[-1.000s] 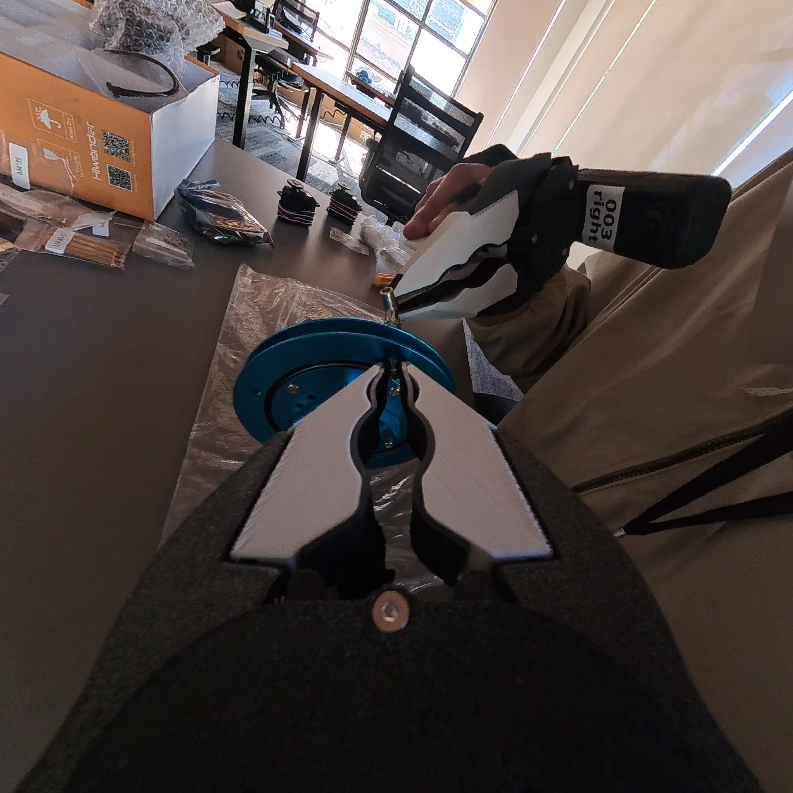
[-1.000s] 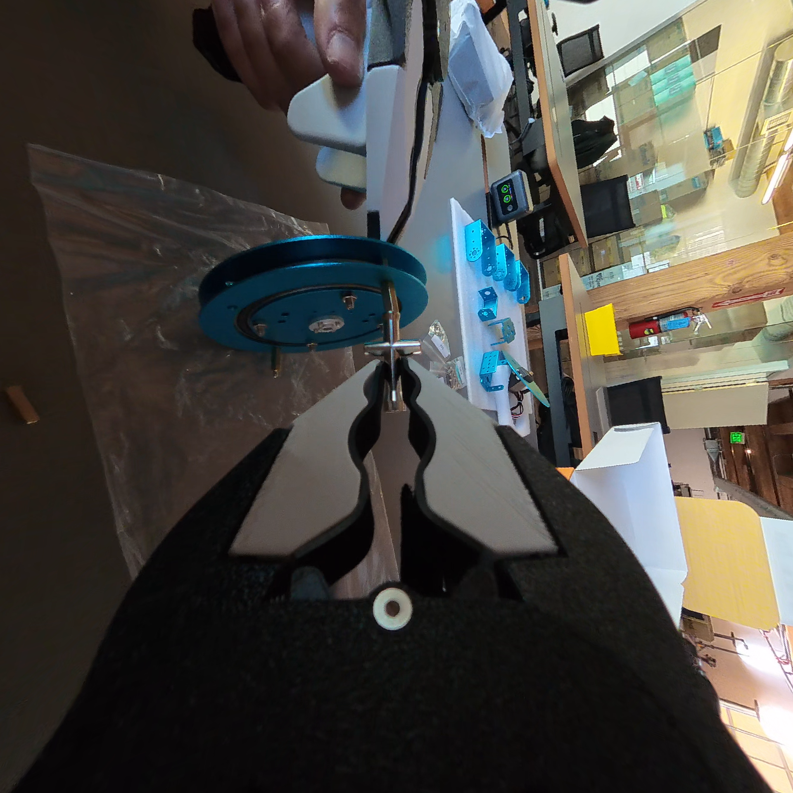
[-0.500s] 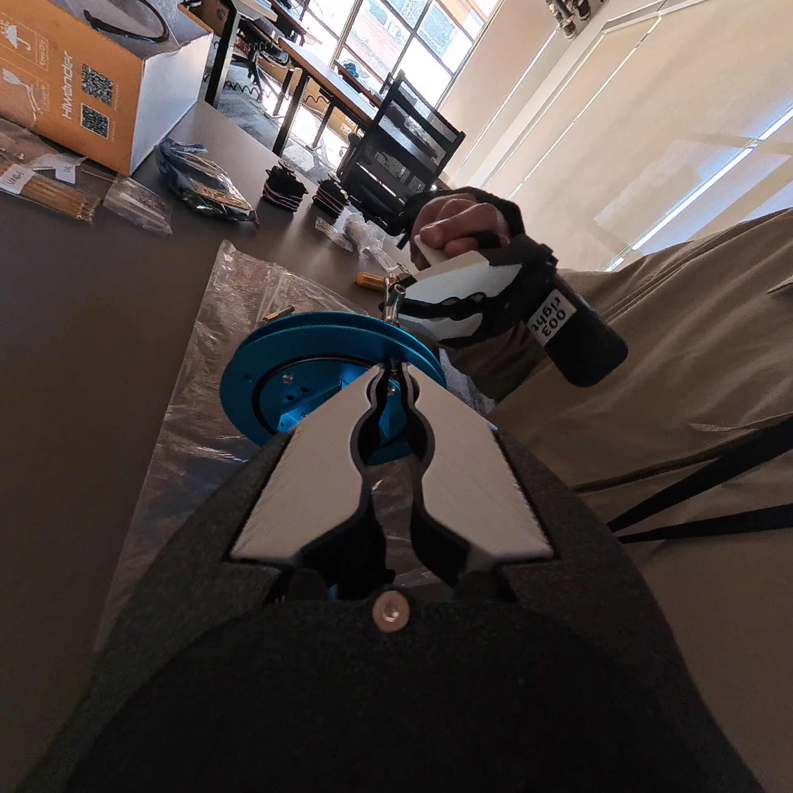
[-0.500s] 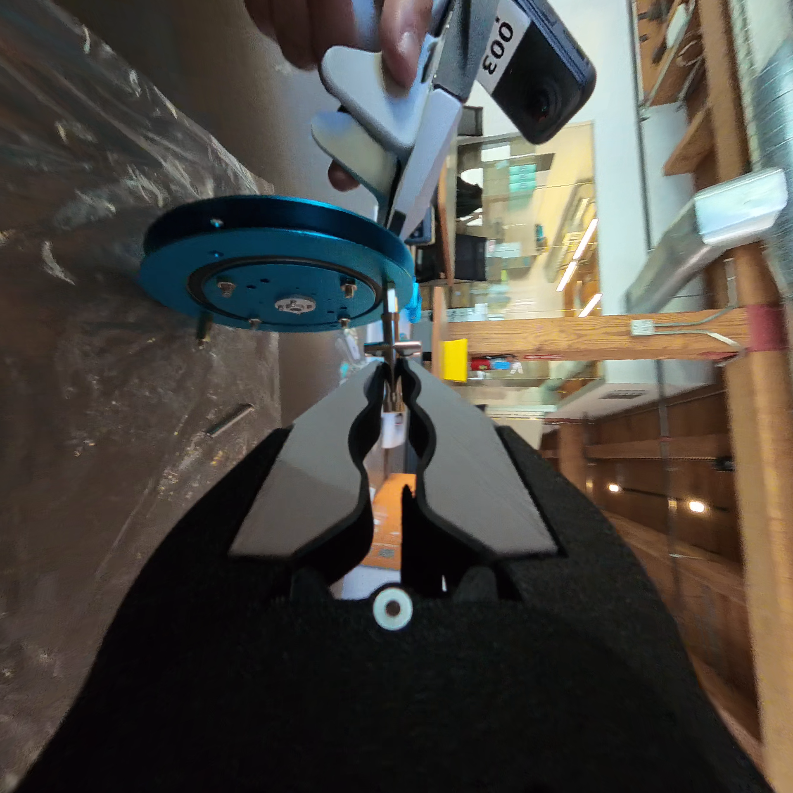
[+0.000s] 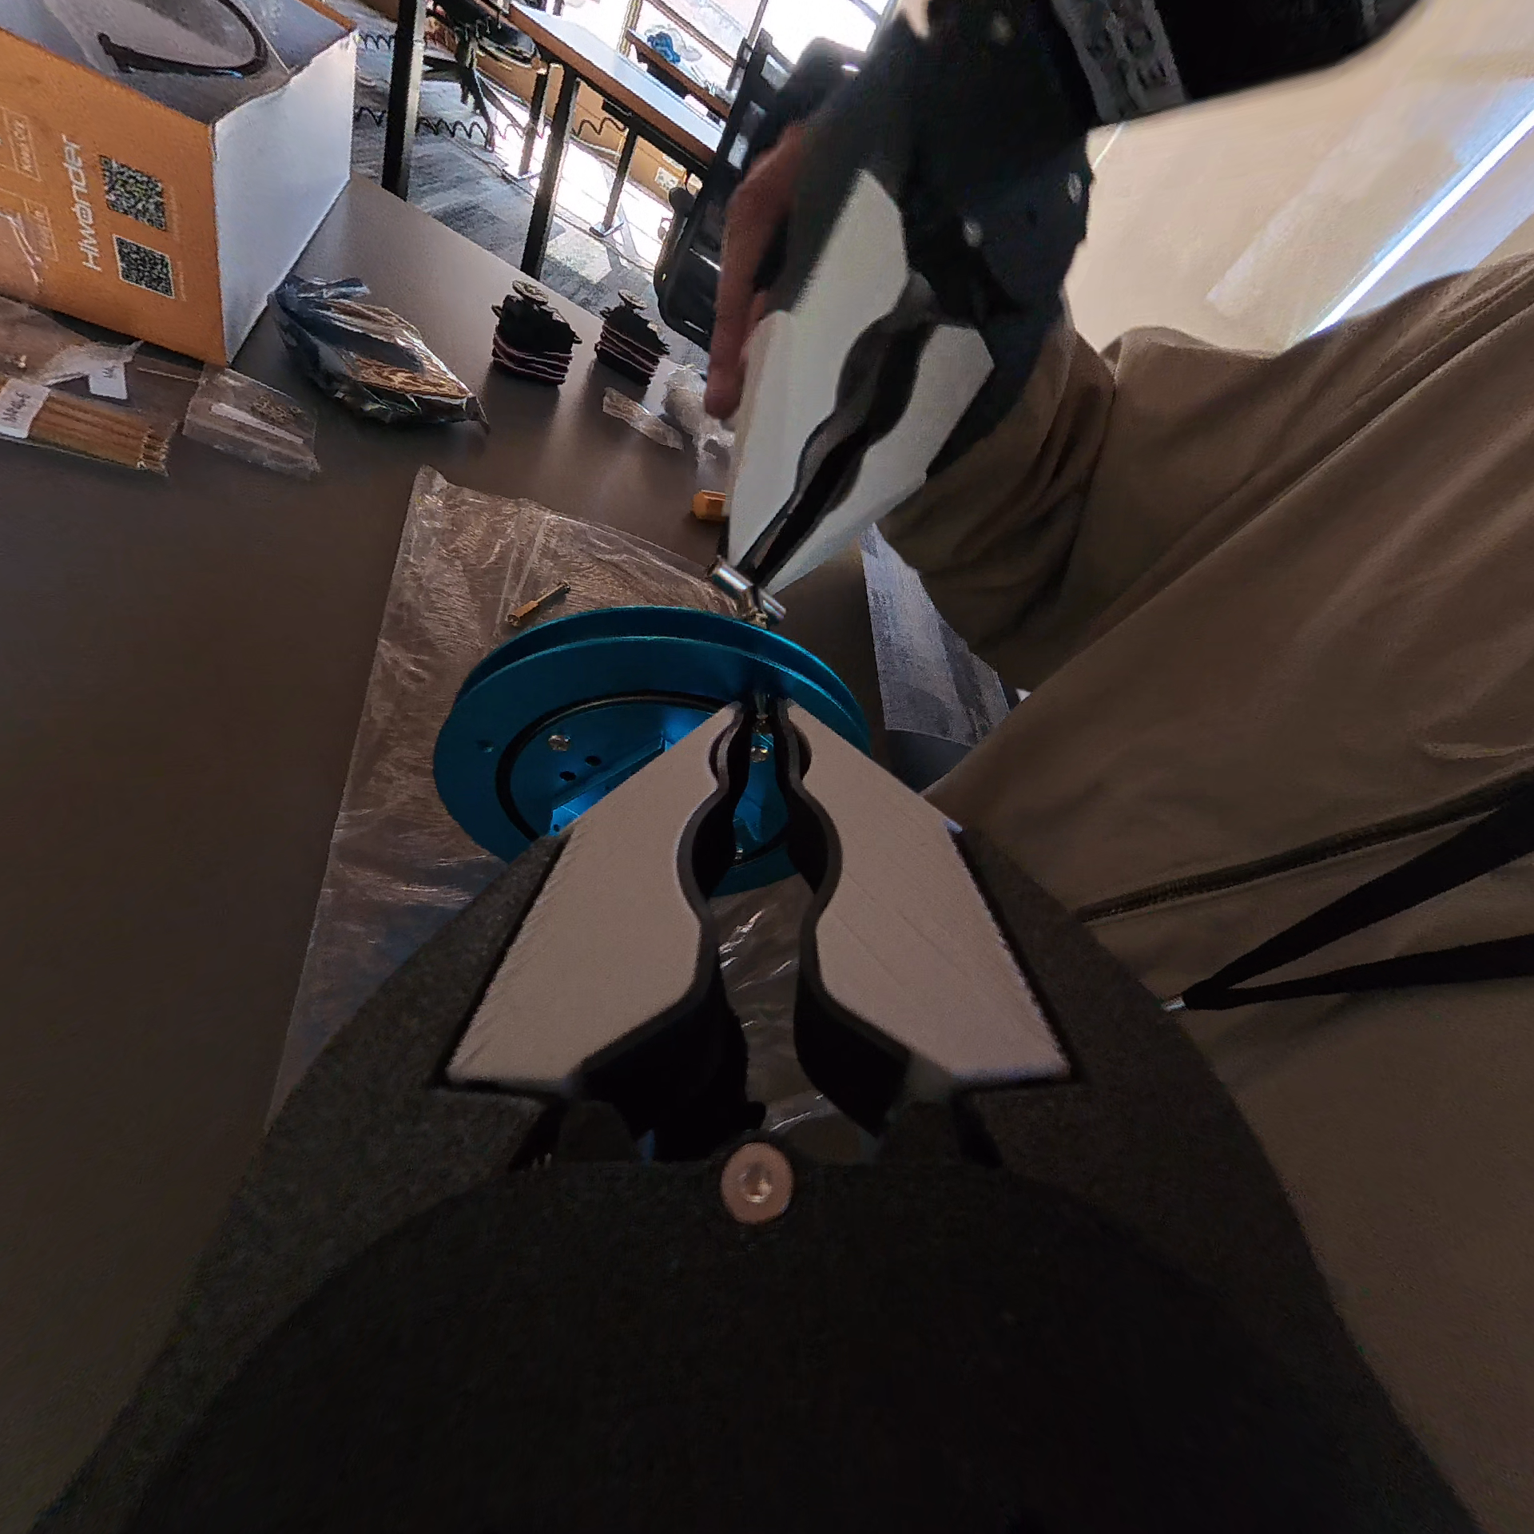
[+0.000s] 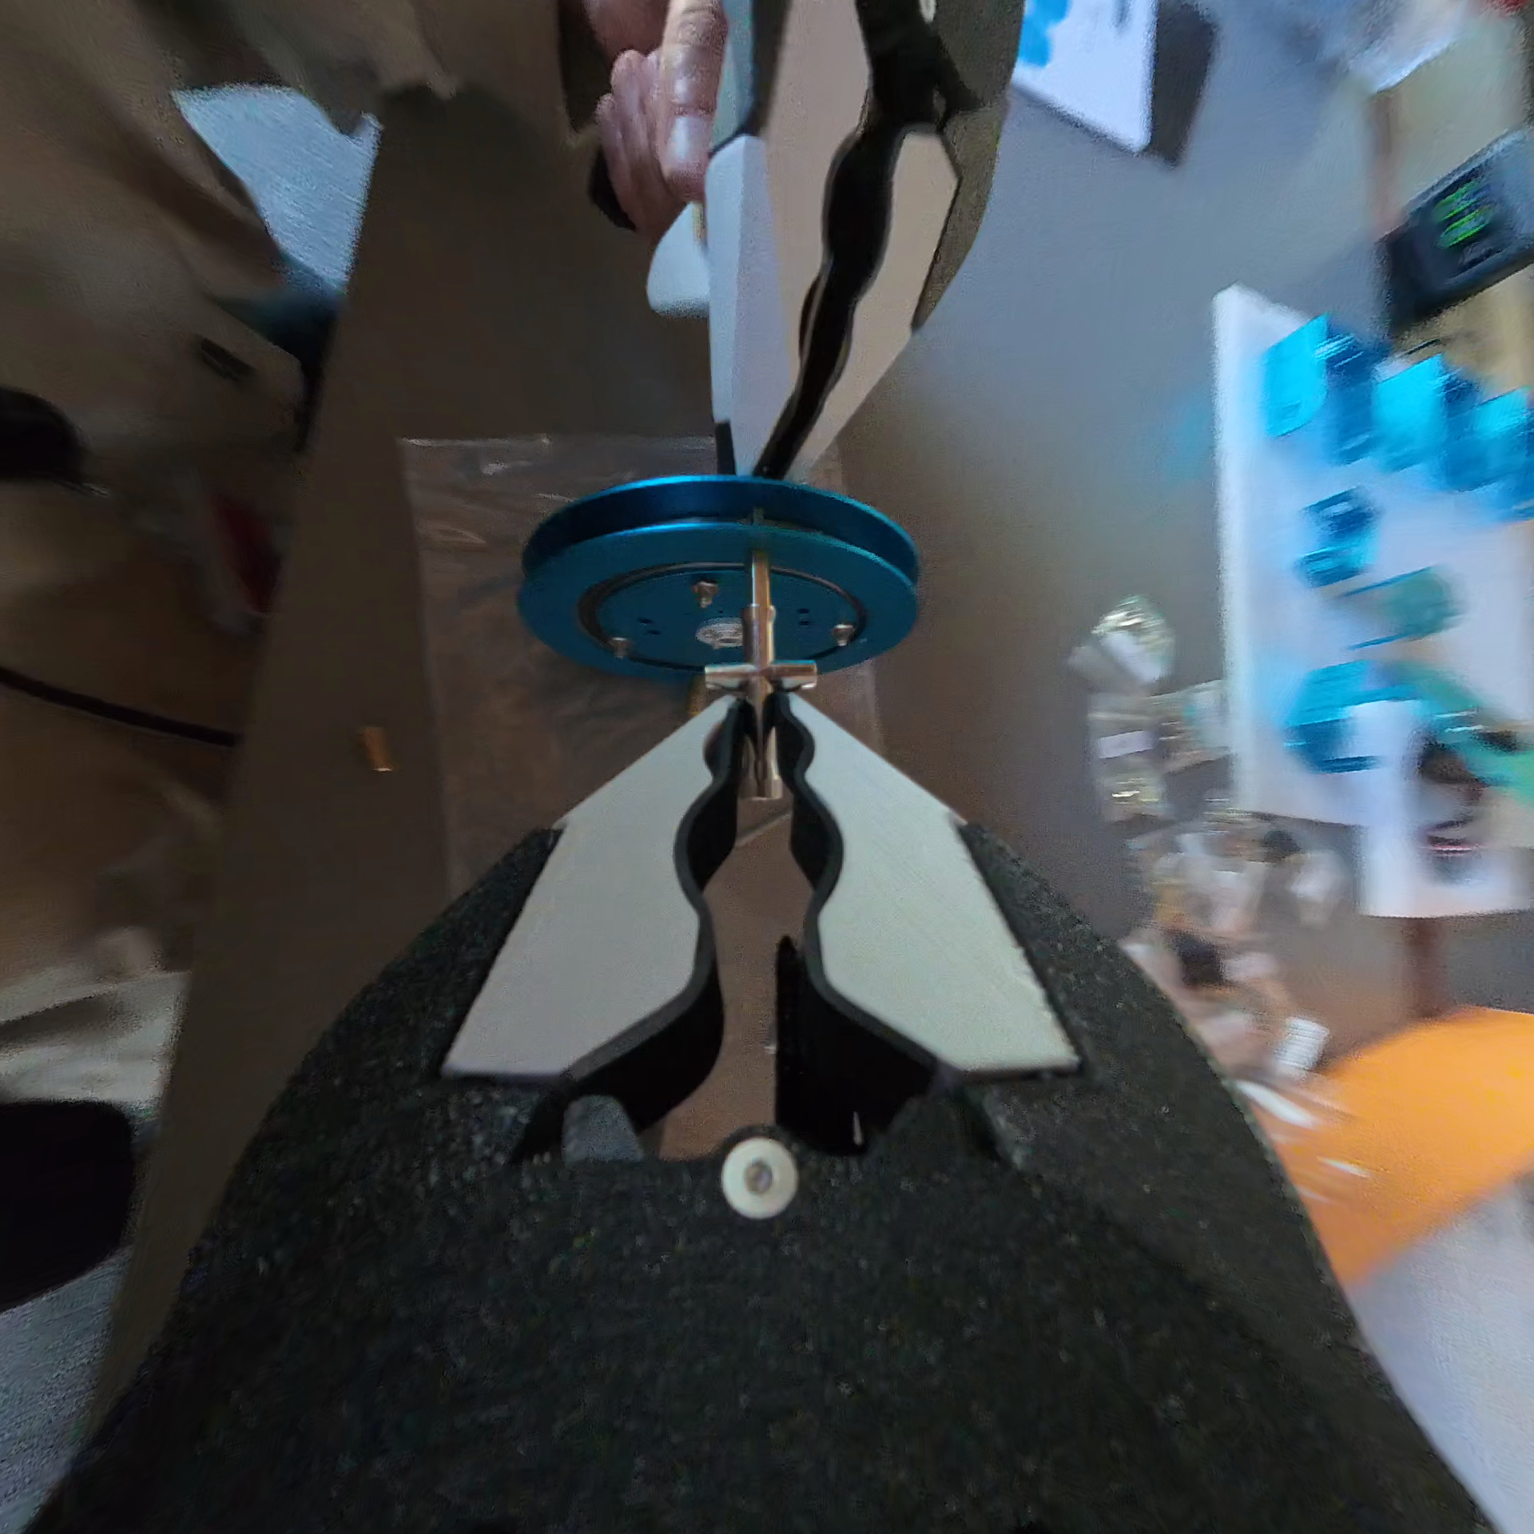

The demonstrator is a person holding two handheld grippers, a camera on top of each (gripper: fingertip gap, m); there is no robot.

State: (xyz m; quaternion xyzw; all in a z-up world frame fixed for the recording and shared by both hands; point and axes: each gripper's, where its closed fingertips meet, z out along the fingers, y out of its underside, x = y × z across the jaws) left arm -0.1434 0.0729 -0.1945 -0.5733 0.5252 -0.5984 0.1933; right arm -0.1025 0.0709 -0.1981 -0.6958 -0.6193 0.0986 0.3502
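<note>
Right claw (image 6: 757, 714) around cross-shaped wrench (image 6: 759, 674)

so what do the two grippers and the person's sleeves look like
Both the left gripper and right gripper have flat pale grey fingers with wavy black inner pads, set in a rough black foam-like body with a silver screw at the base. The person wears a tan sleeve.

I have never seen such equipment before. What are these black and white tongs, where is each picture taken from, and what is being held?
A person holds two hand tools, each with two white fingers and its own camera looking along them. One picture comes from the left gripper, which is shut on the rim of a blue metal wheel. The other comes from the right gripper, shut on a small silver cross-shaped wrench set against the wheel. Below lie a clear plastic bag on a dark table, and an orange box behind.
</note>
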